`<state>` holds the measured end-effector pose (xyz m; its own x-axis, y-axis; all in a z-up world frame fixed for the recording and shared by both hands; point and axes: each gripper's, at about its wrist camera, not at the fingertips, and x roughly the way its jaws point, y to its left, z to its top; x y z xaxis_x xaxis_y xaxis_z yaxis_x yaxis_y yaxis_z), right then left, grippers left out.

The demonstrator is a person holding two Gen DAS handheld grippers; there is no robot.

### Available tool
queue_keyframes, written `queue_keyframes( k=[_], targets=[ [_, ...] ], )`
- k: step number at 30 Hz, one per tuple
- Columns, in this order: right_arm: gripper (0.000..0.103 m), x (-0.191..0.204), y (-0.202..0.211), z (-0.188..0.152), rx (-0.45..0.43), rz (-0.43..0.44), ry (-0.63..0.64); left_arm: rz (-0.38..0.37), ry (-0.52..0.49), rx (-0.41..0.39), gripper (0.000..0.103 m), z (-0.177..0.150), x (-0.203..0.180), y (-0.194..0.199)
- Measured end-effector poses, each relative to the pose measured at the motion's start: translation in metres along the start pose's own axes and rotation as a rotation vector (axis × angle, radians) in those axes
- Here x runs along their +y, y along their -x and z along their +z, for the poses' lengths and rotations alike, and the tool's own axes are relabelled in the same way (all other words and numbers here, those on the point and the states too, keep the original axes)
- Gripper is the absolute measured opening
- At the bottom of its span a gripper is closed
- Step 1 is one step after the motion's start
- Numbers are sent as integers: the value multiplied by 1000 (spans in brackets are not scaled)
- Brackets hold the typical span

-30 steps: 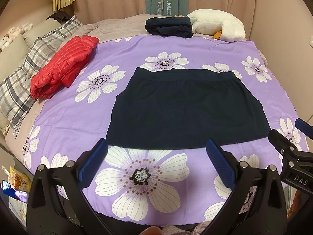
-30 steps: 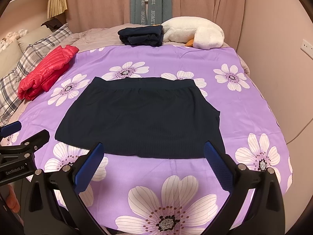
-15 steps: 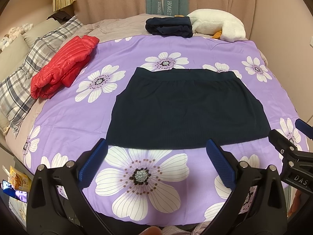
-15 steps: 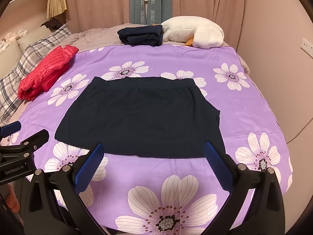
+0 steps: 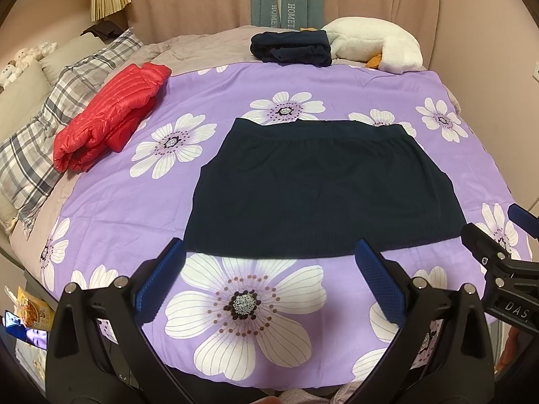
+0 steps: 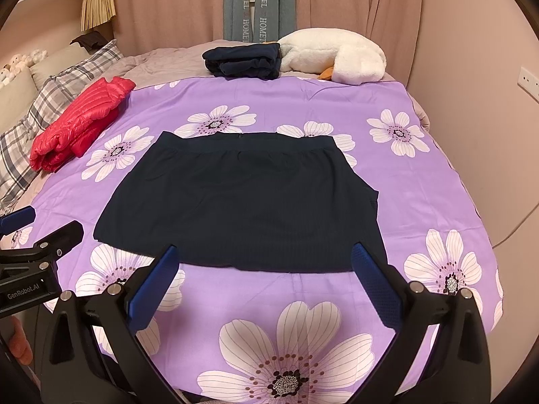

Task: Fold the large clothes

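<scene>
A dark navy skirt (image 5: pixel 320 188) lies flat on the purple flowered bedspread (image 5: pixel 215 94), waistband at the far side, hem nearest me. It also shows in the right wrist view (image 6: pixel 249 198). My left gripper (image 5: pixel 269 256) is open and empty, held above the near edge of the bed just short of the hem. My right gripper (image 6: pixel 266 259) is open and empty, also just short of the hem. Each gripper shows at the edge of the other's view: the right gripper (image 5: pixel 498 249) and the left gripper (image 6: pixel 43 239).
A folded red puffer jacket (image 5: pixel 111 111) lies at the left by a plaid pillow (image 5: pixel 50 124). A folded dark garment (image 5: pixel 293 48) and a white plush toy (image 5: pixel 377 43) sit at the far end. A wall runs along the right side.
</scene>
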<state>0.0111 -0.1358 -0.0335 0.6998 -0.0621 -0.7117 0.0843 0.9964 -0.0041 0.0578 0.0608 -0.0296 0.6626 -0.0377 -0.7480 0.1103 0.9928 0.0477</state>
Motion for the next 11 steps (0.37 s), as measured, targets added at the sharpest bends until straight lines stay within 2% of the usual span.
queue_keyframes(
  k=[11],
  targets=[
    [102, 0, 0, 0, 0, -1, 2, 2, 29, 20, 101, 1, 10, -6]
  ],
)
